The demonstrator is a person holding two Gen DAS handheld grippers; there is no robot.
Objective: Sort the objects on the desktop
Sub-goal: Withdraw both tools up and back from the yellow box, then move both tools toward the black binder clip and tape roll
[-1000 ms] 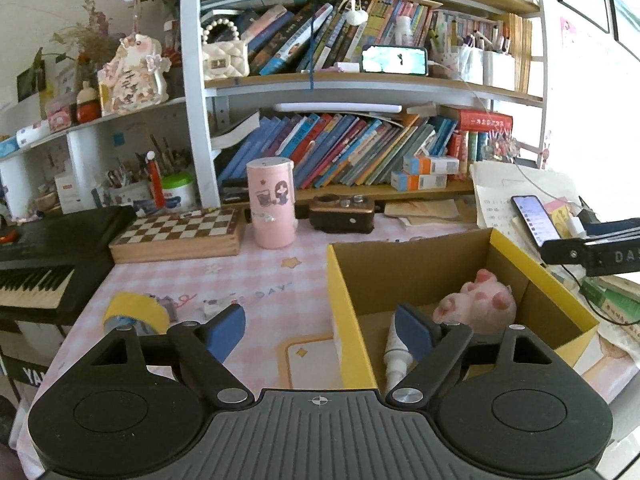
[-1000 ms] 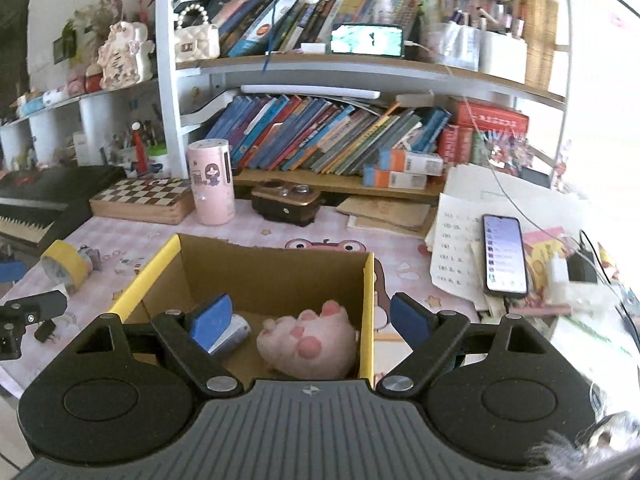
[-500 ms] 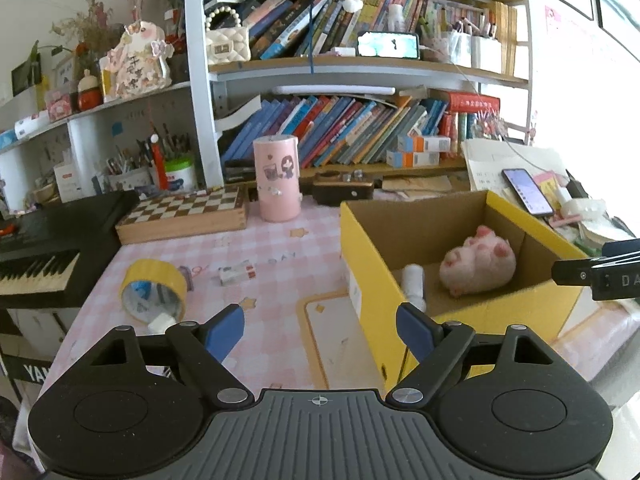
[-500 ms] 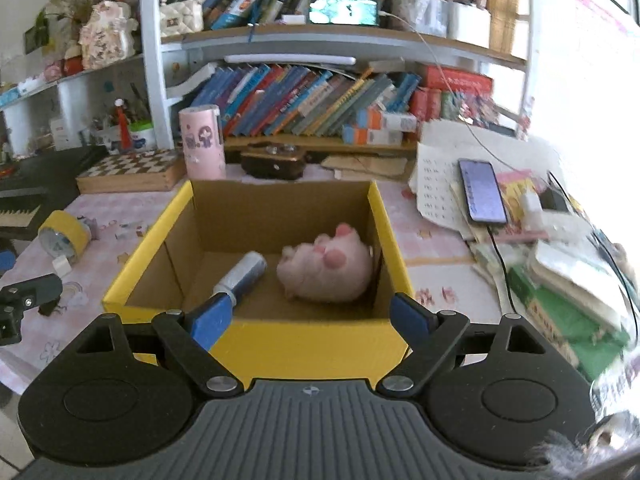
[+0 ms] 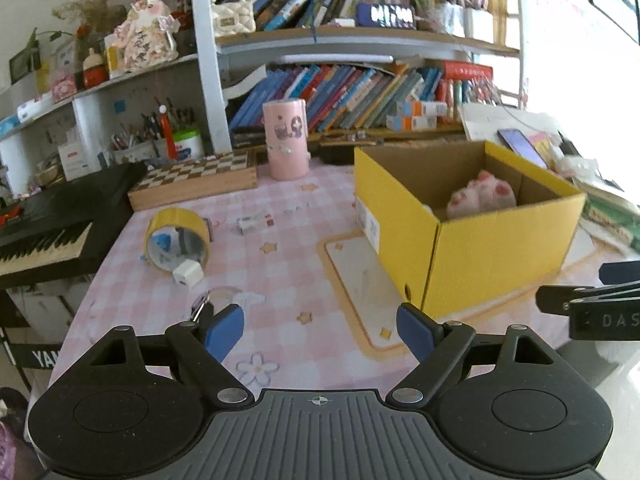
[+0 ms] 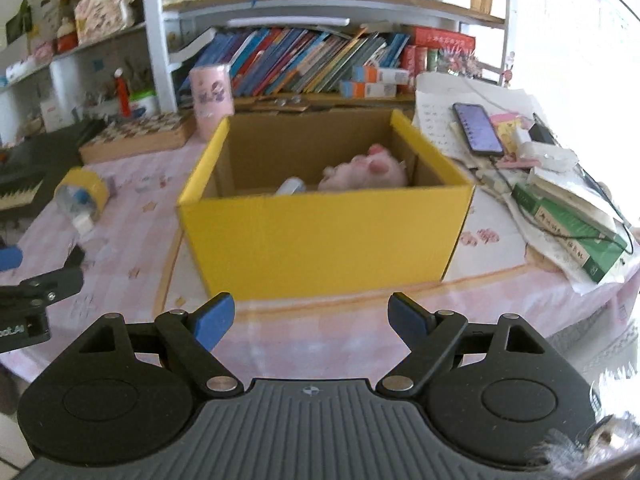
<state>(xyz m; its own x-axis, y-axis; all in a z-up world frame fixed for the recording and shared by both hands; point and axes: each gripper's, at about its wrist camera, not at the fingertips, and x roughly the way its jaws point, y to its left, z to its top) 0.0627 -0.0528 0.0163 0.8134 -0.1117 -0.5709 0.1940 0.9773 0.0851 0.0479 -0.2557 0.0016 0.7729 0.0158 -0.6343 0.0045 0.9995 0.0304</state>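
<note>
Pink checked tablecloth (image 5: 288, 280) below crowded bookshelves (image 5: 352, 92), both grippers' fingers (image 5: 224, 326) wide, empty

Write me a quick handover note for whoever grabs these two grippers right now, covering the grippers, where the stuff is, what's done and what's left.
Left gripper: open, nothing between its fingers, low over the pink checked tablecloth.
Right gripper: open, empty, in front of the yellow box.
Done: pink plush toy and a small white tube lie inside the box.
Left: yellow tape roll, the white cube plug beside it, a small white item further back and a metal clip near the left fingers, all on the cloth left of the box.
</note>
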